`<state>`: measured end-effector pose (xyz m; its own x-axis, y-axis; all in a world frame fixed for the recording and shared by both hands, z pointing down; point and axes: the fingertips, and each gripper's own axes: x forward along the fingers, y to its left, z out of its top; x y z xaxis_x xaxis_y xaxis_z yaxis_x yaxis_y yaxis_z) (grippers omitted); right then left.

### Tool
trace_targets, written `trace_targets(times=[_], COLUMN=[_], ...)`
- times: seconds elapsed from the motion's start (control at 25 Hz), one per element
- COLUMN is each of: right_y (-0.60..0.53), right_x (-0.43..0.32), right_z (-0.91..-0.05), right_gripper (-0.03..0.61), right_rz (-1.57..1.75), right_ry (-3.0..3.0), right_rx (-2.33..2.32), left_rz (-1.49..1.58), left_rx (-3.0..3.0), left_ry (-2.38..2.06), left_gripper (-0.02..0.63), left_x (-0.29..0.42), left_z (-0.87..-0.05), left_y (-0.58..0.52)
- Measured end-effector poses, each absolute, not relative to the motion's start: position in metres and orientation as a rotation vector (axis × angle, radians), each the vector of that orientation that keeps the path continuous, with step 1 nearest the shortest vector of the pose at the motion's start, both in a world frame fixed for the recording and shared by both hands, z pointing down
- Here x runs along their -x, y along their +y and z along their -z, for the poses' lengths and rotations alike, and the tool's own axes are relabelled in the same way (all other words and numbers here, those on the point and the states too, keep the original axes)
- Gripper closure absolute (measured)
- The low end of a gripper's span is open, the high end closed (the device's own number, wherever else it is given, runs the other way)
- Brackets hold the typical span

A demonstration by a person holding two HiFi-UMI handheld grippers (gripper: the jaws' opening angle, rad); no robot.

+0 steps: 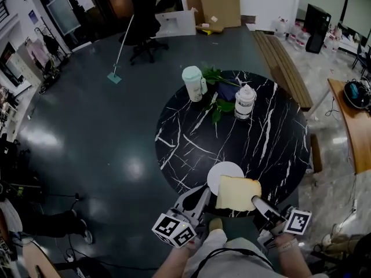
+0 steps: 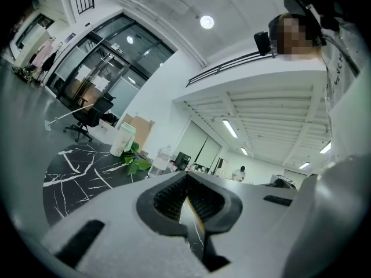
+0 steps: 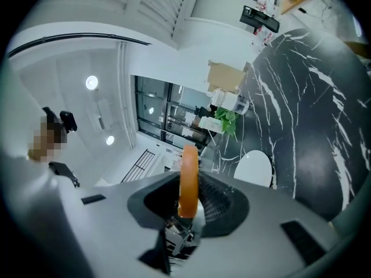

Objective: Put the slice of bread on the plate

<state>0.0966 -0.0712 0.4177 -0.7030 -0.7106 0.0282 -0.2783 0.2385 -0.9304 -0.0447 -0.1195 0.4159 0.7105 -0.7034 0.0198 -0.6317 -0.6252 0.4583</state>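
Observation:
A pale square slice of bread [image 1: 237,193] hangs over the near edge of the round black marble table [image 1: 272,138], and its far corner overlaps the white plate [image 1: 223,172]. My right gripper [image 1: 257,201] is shut on the slice's right side. In the right gripper view the slice [image 3: 188,172] shows edge-on as an orange crust between the pads, with the plate [image 3: 253,168] just beyond. My left gripper [image 1: 200,198] is just left of the bread, level with it. In its own view that gripper [image 2: 186,193] has its jaws drawn together to a thin slit, and nothing is gripped.
At the table's far side stand a pale green cup [image 1: 193,83], a white lidded jar [image 1: 245,101] and green leaves [image 1: 220,106]. A wooden bench [image 1: 284,62] lies beyond the table. An office chair [image 1: 145,22] and a mop [image 1: 119,51] are on the dark floor.

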Motion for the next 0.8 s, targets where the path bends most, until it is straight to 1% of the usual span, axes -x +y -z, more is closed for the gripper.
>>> trace_targets(times=[0.48, 0.8], right_y=[-0.086, -0.109], right_x=[-0.094, -0.097], right_z=[-0.445, -0.474], right_gripper=[0.491, 0.491], right_rz=[1.567, 1.625], right_ry=[2.098, 2.119], right_rx=[0.920, 0.915], left_rz=[0.150, 0.170], left_rx=[-2.454, -2.435], left_ry=[-1.063, -1.107], left_gripper=[0.606, 0.606], left_x=[0.051, 0.042], left_z=[-0.436, -0.450], left_y=[-0.137, -0.152])
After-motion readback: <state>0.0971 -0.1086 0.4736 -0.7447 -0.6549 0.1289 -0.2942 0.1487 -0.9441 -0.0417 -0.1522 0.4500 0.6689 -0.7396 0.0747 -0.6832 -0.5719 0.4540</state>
